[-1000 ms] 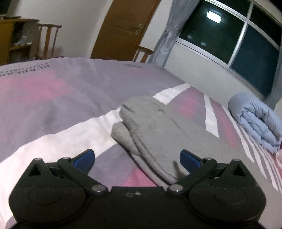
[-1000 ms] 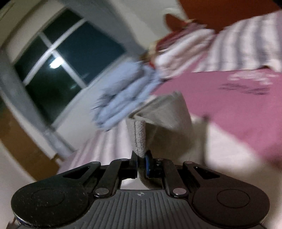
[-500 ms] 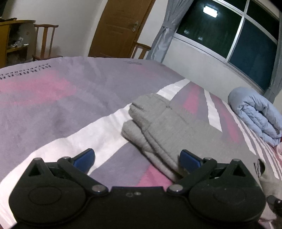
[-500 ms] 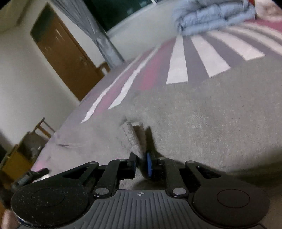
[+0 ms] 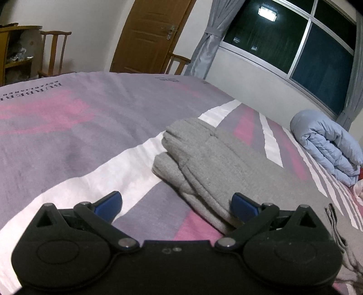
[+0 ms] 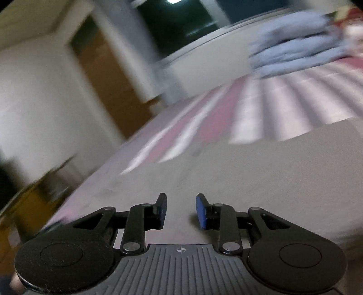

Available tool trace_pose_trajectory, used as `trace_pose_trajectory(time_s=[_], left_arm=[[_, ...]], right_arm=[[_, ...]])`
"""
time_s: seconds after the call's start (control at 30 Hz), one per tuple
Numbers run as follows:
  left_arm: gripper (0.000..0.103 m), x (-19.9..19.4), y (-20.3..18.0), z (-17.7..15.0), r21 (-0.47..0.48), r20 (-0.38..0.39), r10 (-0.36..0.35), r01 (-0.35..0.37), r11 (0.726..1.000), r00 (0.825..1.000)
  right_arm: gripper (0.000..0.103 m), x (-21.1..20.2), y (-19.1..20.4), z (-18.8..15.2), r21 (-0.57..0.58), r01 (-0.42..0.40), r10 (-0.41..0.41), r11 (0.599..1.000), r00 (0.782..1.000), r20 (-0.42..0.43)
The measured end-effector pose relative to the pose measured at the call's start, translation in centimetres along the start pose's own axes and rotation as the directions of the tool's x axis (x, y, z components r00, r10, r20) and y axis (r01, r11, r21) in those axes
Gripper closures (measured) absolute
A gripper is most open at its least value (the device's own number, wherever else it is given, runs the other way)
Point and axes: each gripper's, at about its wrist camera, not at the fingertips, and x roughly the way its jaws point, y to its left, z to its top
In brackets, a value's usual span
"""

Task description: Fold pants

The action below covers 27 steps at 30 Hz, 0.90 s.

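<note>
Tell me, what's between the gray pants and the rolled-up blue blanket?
Only striped bedsheet lies between the pants and the blanket, seen from the left wrist.

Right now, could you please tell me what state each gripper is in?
Left gripper: open, holding nothing.
Right gripper: jaws just opening, nothing between them, above the gray pants.

**A bedroom at night**

You are facing a bed (image 5: 95, 136) under a cover striped in purple, pink and white, with printed lettering near its far edge. Behind it stands a brown wooden door (image 5: 152, 36) set in a pale wall (image 5: 90, 29). A wooden chair (image 5: 53, 54) sits to the left, beside a wooden cabinet (image 5: 13, 50), and a second chair (image 5: 179, 63) stands by the grey curtain (image 5: 207, 38). The wide window (image 5: 292, 38) is dark and reflects a ceiling light (image 5: 267, 12). A rolled pale-blue duvet (image 5: 326, 145) lies on the bed beneath it.
</note>
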Motion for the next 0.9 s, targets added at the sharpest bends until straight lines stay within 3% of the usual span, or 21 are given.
trace_pose_trajectory(time_s=[0.07, 0.13, 0.17, 0.2, 0.3, 0.37, 0.43, 0.53, 0.63, 0.7, 0.8, 0.9], left_arm=[[0.006, 0.0, -0.1, 0.0, 0.006, -0.002, 0.006, -0.006, 1.0, 1.0], [0.006, 0.1, -0.2, 0.0, 0.009, -0.002, 0.007, -0.007, 1.0, 1.0], [0.006, 0.1, -0.3, 0.0, 0.01, -0.003, 0.008, -0.008, 1.0, 1.0], [0.006, 0.1, -0.3, 0.0, 0.01, -0.003, 0.008, -0.008, 1.0, 1.0], [0.006, 0.2, -0.2, 0.0, 0.009, -0.005, 0.002, -0.002, 1.0, 1.0], [0.006, 0.3, -0.2, -0.1, 0.007, -0.006, 0.001, -0.001, 1.0, 1.0], [0.006, 0.3, -0.1, 0.0, 0.007, -0.007, 0.001, -0.001, 1.0, 1.0], [0.006, 0.5, -0.2, 0.0, 0.011, -0.007, -0.002, 0.002, 1.0, 1.0], [0.006, 0.5, -0.2, 0.0, 0.014, -0.007, -0.001, 0.001, 1.0, 1.0], [0.006, 0.3, -0.2, 0.0, 0.016, -0.005, -0.002, 0.002, 1.0, 1.0], [0.006, -0.3, 0.1, 0.1, 0.006, -0.006, -0.003, 0.003, 1.0, 1.0], [0.006, -1.3, 0.7, 0.4, -0.033, -0.004, -0.077, 0.077, 0.997, 0.997]], right_arm=[[0.074, 0.8, -1.1, 0.8, 0.046, 0.176, -0.176, 0.983, 0.984, 0.011], [0.074, 2.6, -1.8, 0.9, 0.072, 0.297, -0.295, 0.952, 0.955, -0.029], [0.074, 3.6, -1.7, 0.4, 0.076, 0.28, -0.275, 0.957, 0.959, -0.061], [0.074, 4.2, -1.1, 0.0, 0.072, 0.211, -0.204, 0.975, 0.975, -0.089], [0.074, 5.0, 2.0, -0.7, -0.062, 0.02, -0.029, 0.998, 0.988, -0.152], [0.074, 4.9, 2.6, 0.1, -0.086, 0.021, -0.03, 0.996, 0.993, -0.112], [0.074, 4.3, 1.7, 1.5, -0.037, 0.025, -0.028, 0.999, 0.997, -0.077], [0.074, 4.1, 0.7, 2.1, 0.105, -0.055, 0.068, 0.993, 0.99, -0.125], [0.074, 3.2, 0.8, 1.8, 0.08, -0.05, 0.059, 0.996, 0.992, -0.116], [0.074, 2.6, 1.9, 1.3, -0.023, 0.003, -0.005, 1.0, 0.996, -0.092], [0.074, 2.8, 3.9, 0.2, -0.157, 0.007, -0.026, 0.988, 0.993, -0.117], [0.074, 3.5, 5.7, -0.8, -0.27, 0.011, -0.048, 0.963, 0.991, -0.128]])
